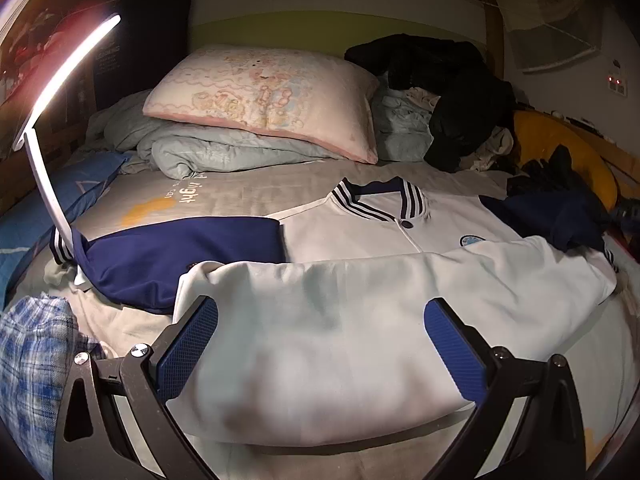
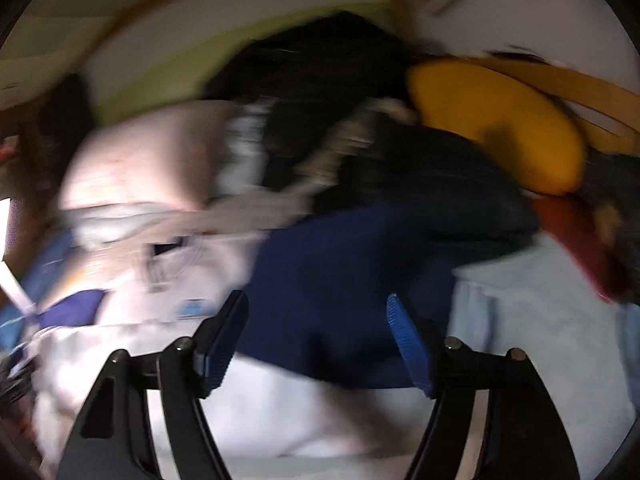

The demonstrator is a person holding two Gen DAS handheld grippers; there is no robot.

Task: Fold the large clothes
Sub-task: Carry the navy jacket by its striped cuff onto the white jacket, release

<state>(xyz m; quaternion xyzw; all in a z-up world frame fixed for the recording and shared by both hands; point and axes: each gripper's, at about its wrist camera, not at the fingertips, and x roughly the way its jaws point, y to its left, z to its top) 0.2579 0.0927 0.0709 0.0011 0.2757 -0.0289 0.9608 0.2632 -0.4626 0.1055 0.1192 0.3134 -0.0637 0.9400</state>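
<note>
Left tool (image 1: 322, 334) is spread wide over the white jacket (image 1: 340, 320) laid flat on the bed (image 1: 240, 196), pillow (image 1: 264, 96) and lamp (image 1: 60, 80) behind. Right tool (image 2: 316, 340) gapes too, nothing gripped, blurry navy sleeve (image 2: 332, 280) ahead.

Blurred view: right tool (image 2: 318, 340) agape over navy sleeve (image 2: 332, 280) of white jacket (image 2: 192, 280), yellow cushion (image 2: 496, 124) beyond.
</note>
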